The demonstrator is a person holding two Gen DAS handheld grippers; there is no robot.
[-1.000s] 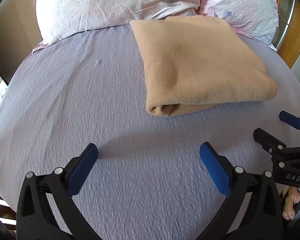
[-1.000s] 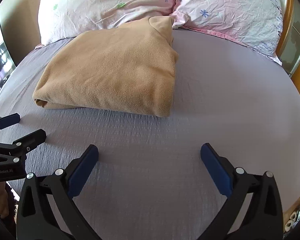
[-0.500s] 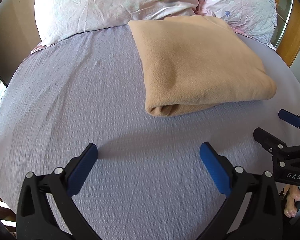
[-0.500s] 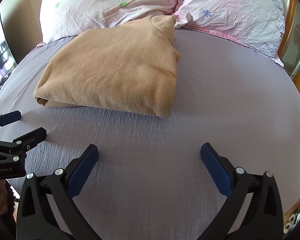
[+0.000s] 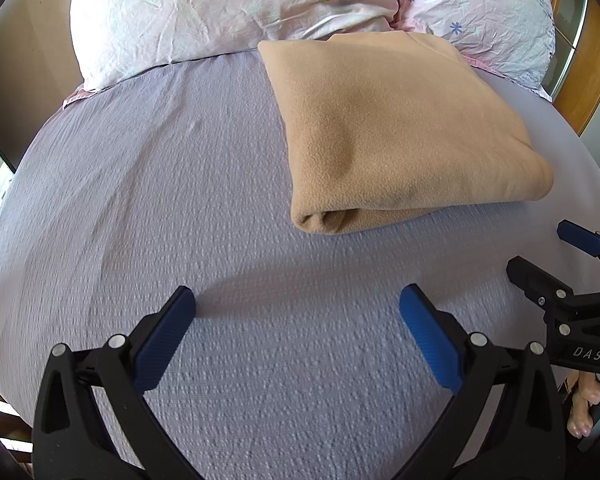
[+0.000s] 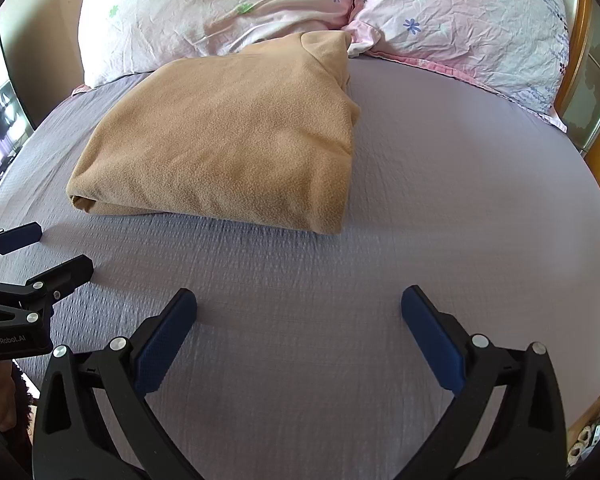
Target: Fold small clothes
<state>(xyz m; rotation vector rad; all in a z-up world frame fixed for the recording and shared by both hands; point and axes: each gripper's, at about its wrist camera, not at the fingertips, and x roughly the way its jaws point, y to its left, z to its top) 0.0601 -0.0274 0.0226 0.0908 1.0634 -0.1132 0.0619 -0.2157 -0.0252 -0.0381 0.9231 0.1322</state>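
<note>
A tan fleece garment (image 5: 396,132) lies folded into a thick rectangle on the lilac bed sheet (image 5: 160,184), its far edge near the pillows. It also shows in the right wrist view (image 6: 236,140). My left gripper (image 5: 298,312) is open and empty, hovering over bare sheet in front of and left of the garment. My right gripper (image 6: 299,312) is open and empty, over bare sheet in front of and right of it. Each gripper shows at the edge of the other's view: the right gripper (image 5: 556,256), the left gripper (image 6: 48,252).
Two floral pillows (image 6: 220,12) (image 6: 468,28) lie along the head of the bed. A wooden headboard and cabinet edge (image 5: 588,64) stand at the right. The bed sheet (image 6: 460,200) stretches right of the garment. A bare foot (image 5: 584,404) shows below the bed edge.
Both grippers have drifted slightly; the garment sits a little lower and closer in the right wrist view. Nothing was taken hold of or let go.
</note>
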